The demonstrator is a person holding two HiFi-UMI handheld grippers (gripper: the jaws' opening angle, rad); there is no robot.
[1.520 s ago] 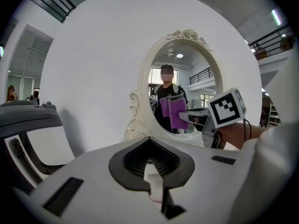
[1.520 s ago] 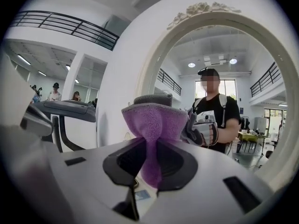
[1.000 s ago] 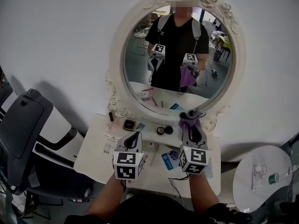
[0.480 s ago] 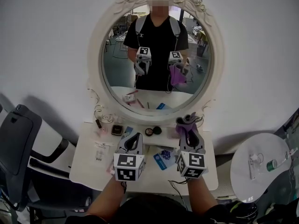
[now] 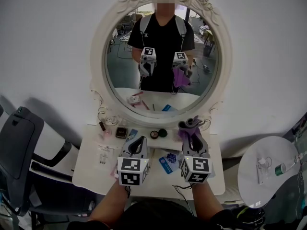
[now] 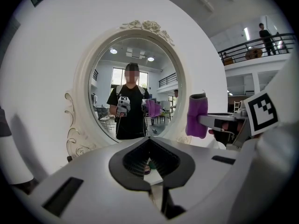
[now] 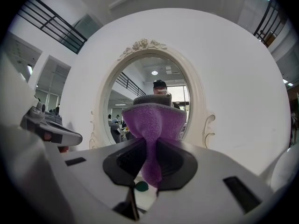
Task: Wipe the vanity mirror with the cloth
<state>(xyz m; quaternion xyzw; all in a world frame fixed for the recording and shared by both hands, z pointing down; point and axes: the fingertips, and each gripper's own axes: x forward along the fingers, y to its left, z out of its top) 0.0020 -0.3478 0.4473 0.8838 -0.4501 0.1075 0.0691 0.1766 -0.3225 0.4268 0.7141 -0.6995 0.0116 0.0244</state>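
Note:
The oval vanity mirror [image 5: 160,56] in its ornate white frame stands on the white vanity table [image 5: 91,169] against the wall; the mirror [image 6: 135,92] and the mirror [image 7: 149,97] also fill both gripper views. My right gripper [image 5: 191,128] is shut on a purple cloth [image 5: 188,127], which bunches above the jaws as the cloth [image 7: 152,125]; it hangs a little short of the mirror's lower right rim. My left gripper [image 5: 139,142] is shut with nothing in it, held over the table. The left gripper view shows the cloth [image 6: 198,115] at right.
Small cosmetics lie along the table's back: a compact [image 5: 120,132], a dark jar [image 5: 162,132], a blue packet [image 5: 165,165]. A black office chair [image 5: 19,143] stands at left. A round white side table [image 5: 268,174] with small items is at right.
The view has shifted since a second ago, so the mirror now sits centred. In the last half second both grippers barely moved; the right one edged slightly left.

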